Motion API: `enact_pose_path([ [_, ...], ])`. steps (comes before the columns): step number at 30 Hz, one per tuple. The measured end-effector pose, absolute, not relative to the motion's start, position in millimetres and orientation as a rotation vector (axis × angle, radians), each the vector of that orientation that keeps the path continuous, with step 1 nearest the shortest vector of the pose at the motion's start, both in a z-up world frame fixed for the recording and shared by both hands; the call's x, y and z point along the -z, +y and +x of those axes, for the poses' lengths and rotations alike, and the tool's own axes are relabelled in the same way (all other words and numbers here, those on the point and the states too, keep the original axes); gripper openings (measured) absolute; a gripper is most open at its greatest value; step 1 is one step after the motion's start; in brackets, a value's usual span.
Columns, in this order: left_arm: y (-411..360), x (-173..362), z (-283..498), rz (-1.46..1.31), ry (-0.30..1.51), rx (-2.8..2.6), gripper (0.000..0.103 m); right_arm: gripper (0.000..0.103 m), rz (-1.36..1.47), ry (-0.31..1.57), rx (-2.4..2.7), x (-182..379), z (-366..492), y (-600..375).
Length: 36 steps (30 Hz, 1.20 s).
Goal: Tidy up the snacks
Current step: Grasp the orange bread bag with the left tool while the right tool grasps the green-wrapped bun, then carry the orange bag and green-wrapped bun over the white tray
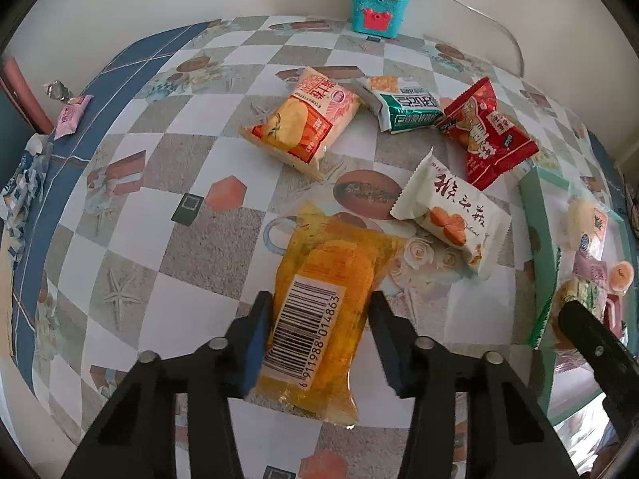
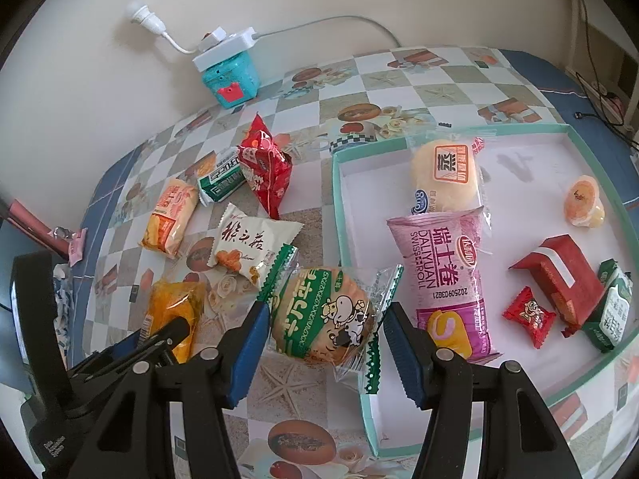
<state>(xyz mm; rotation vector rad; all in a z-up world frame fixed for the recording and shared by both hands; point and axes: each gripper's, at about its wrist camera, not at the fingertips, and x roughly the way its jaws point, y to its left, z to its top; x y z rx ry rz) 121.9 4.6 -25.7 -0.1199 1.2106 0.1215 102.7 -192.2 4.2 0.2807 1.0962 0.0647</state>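
My left gripper (image 1: 319, 319) is open, its blue pads either side of a yellow snack pack with a barcode (image 1: 319, 311) lying on the table; this pack also shows in the right wrist view (image 2: 171, 319). My right gripper (image 2: 323, 327) is open around a green-printed round cake pack (image 2: 323, 315) that rests across the left wall of the teal-rimmed white tray (image 2: 339, 207). Whether the pads touch either pack I cannot tell. Loose on the table lie an orange pack (image 1: 303, 123), a green-white pack (image 1: 407, 109), a red pack (image 1: 487, 135) and a white pack (image 1: 451, 215).
The tray holds a pink Swiss roll pack (image 2: 443, 275), a round bun pack (image 2: 447, 175), a jelly cup (image 2: 583, 205), a red box (image 2: 559, 275), a small red candy (image 2: 527, 315) and a green pack (image 2: 611, 311). A teal box with a power strip (image 2: 231, 76) stands by the wall.
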Motion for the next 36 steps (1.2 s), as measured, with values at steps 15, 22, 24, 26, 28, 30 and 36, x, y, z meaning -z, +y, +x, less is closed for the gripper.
enact_pose_path([
  [15, 5.5, -29.3, 110.4, -0.170, 1.064, -0.124, 0.044, 0.062, 0.286, 1.046, -0.071, -21.9, 101.5, -197.8],
  [22, -39.6, -62.0, 120.8, -0.151, 0.994, -0.025, 0.044, 0.062, 0.295, 0.991, 0.001, -35.5, 104.1, -226.3],
  [24, -56.3, -69.6, 123.2, -0.135, 0.979, 0.005, 0.044, 0.062, 0.311, 0.974, 0.032, -38.9, 104.2, -240.2],
  [26, -72.1, -75.0, 125.5, -0.119, 0.969, 0.034, 0.044, 0.062, 0.324, 0.958, 0.066, -42.3, 102.5, -255.0],
  [28, -89.1, -80.2, 128.2, -0.108, 0.959, 0.073, 0.044, 0.062, 0.346, 0.940, 0.105, -45.8, 100.6, -272.6],
  [30, -102.0, -84.0, 128.8, -0.100, 0.950, 0.096, 0.044, 0.062, 0.372, 0.918, 0.151, -50.4, 97.4, -293.1],
  [36, -144.1, -90.4, 129.8, -0.065, 0.934, 0.178, 0.044, 0.063, 0.430, 0.873, 0.277, -59.2, 85.1, -346.0],
])
